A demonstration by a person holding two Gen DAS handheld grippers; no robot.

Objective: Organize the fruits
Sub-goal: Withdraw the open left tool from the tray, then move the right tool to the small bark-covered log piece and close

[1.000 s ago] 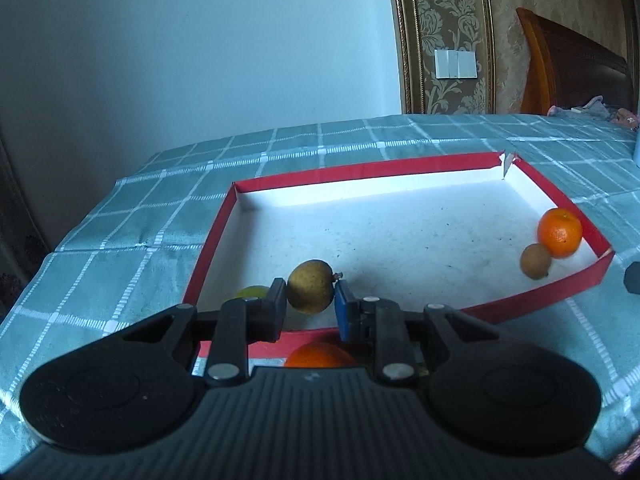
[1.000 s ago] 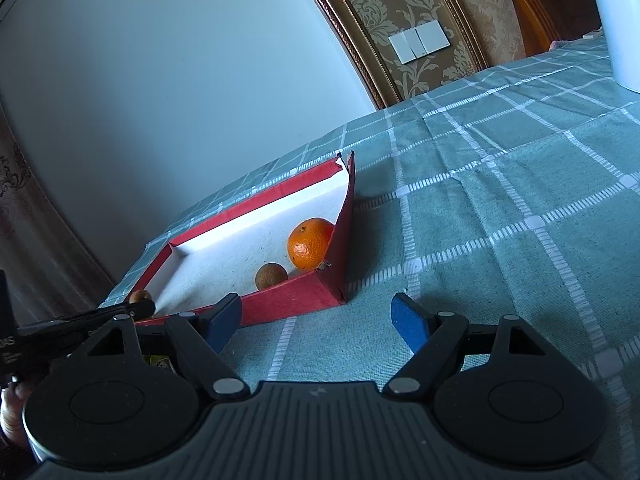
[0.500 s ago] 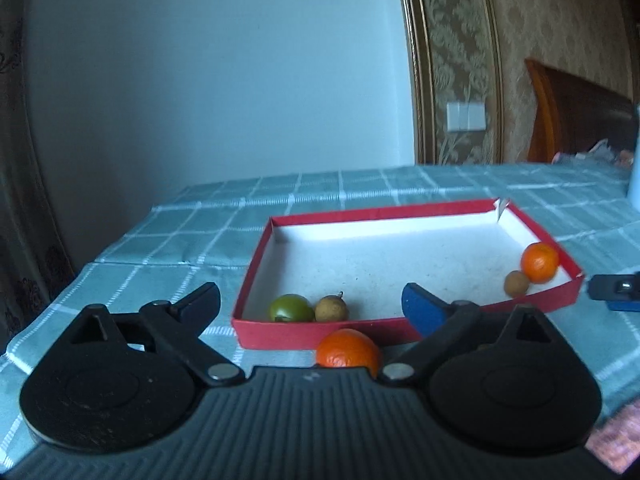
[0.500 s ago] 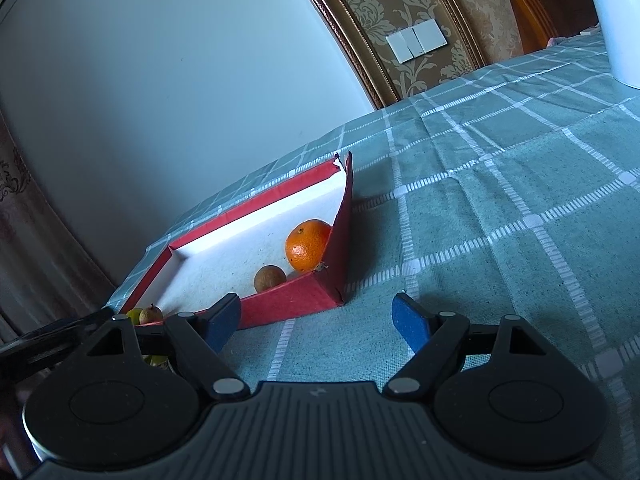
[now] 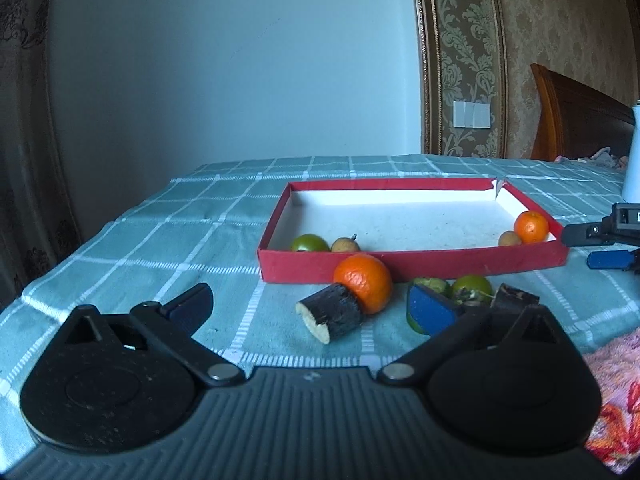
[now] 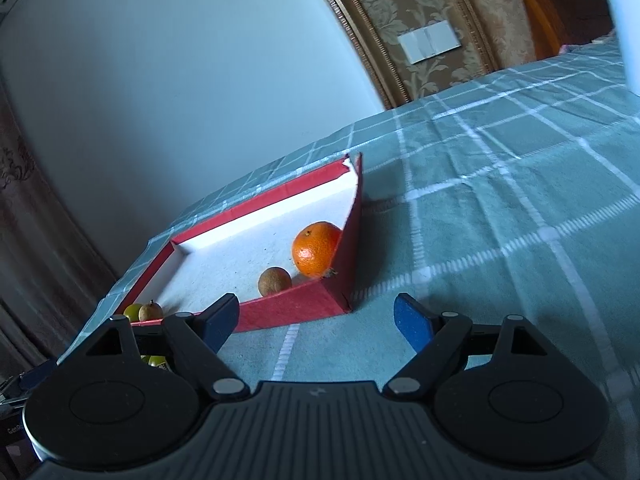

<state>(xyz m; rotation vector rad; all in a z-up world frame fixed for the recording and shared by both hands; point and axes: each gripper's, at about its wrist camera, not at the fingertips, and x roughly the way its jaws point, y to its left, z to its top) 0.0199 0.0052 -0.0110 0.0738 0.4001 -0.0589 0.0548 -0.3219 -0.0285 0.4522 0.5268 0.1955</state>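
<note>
two black grippers with blue pads stand over a teal checked tablecloth (image 5: 200, 216), both with jaws spread wide and nothing between them. the left gripper (image 5: 310, 306) is held low and level, facing the near wall of a shallow red cardboard tray with a white floor (image 5: 400, 266). the right gripper (image 6: 316, 316) is tilted, pointing at the tray's near right corner (image 6: 320, 300); its tips also show at the right edge of the left view (image 5: 592, 248).

inside the tray, an orange mandarin (image 5: 531, 226) and a small brown round fruit (image 5: 509, 238) sit in the near right corner, touching or nearly so; a green round fruit (image 5: 309, 243) and a small tan stemmed fruit (image 5: 345, 244) lie just beside each other by the near left corner.

outside the tray, in front of its wall, a second orange mandarin (image 5: 363, 283) touches a dark cut cane piece with a pale end (image 5: 330, 317). to the right lie more green fruits (image 5: 472, 287) and another dark cane piece (image 5: 516, 298), partly hidden behind the left gripper's right finger.
</note>
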